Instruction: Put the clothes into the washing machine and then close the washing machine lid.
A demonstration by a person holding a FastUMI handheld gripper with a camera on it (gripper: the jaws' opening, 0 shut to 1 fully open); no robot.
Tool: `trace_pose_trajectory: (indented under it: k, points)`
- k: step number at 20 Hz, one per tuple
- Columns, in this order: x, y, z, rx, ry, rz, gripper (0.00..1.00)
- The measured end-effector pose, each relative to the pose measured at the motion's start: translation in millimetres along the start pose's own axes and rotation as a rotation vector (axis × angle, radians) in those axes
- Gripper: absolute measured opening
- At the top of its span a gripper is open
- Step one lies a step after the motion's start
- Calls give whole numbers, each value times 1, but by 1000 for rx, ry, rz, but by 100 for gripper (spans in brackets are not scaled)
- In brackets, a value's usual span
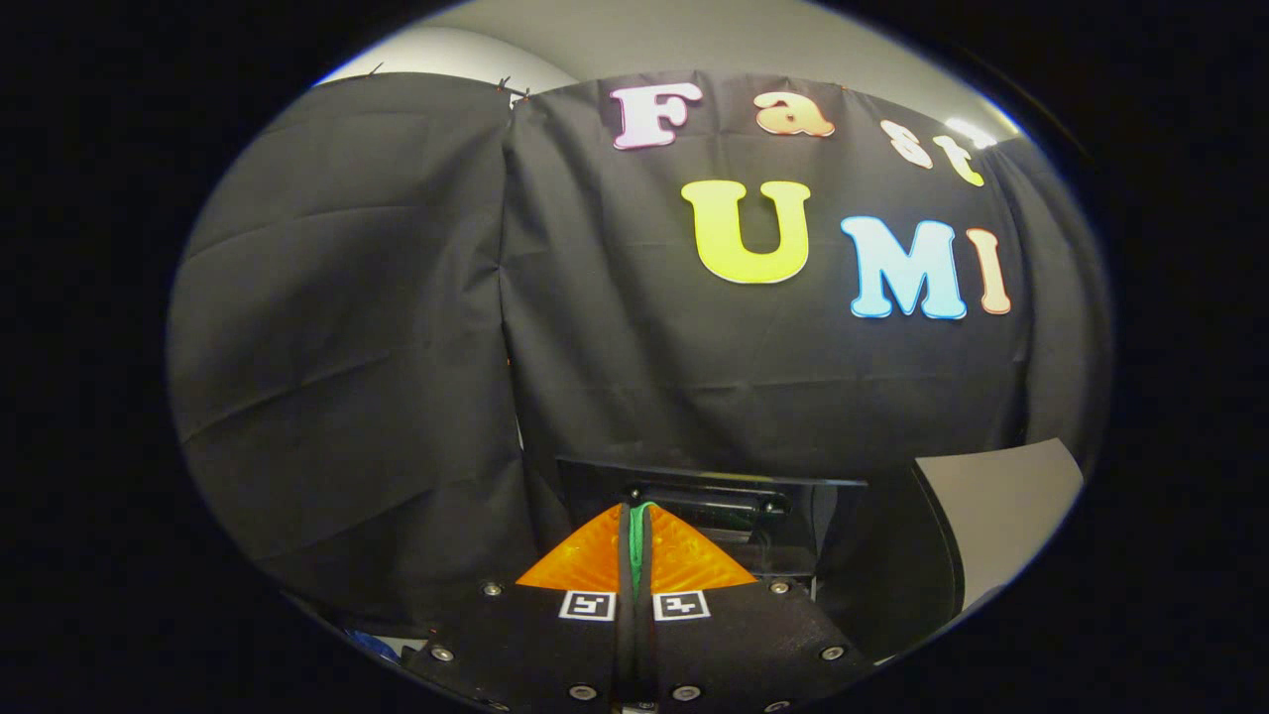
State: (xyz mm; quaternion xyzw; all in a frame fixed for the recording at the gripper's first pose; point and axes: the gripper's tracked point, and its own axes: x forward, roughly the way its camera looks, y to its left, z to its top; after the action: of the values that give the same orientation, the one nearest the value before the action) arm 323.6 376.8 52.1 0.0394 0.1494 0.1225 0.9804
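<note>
Currently we hold the tongs (635, 540) pressed together, a thin green strip showing in the seam between them; we cannot tell what it is. Just ahead stands a dark glossy panel (694, 476), probably the raised washing machine lid. The clothes' location cannot be determined.

The one view comes from a fisheye camera riding on the gripper (635, 508), looking forward along its two fingers, which meet at the bottom of the picture with only a thin slit between them. It faces roughly level, slightly upward, toward the black cloth wall (694, 377) of the booth, which stands near and spans most of the scene. Just beyond the fingertips sits the dark upright lid (714, 491) of the washing machine, close to the lens. A pale ceiling (714, 35) curves above the cloth
</note>
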Motion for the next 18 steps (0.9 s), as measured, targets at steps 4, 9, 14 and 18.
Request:
trace_pose_trajectory:
  k: [4,9,14,18]
  points:
    - [21,-9,-31,-6,60,-6,0]
    - [43,-18,-67,-7,133,-8,0]
    - [61,-24,-109,10,244,-1,0]
    - [73,-31,-136,40,319,-18,0]
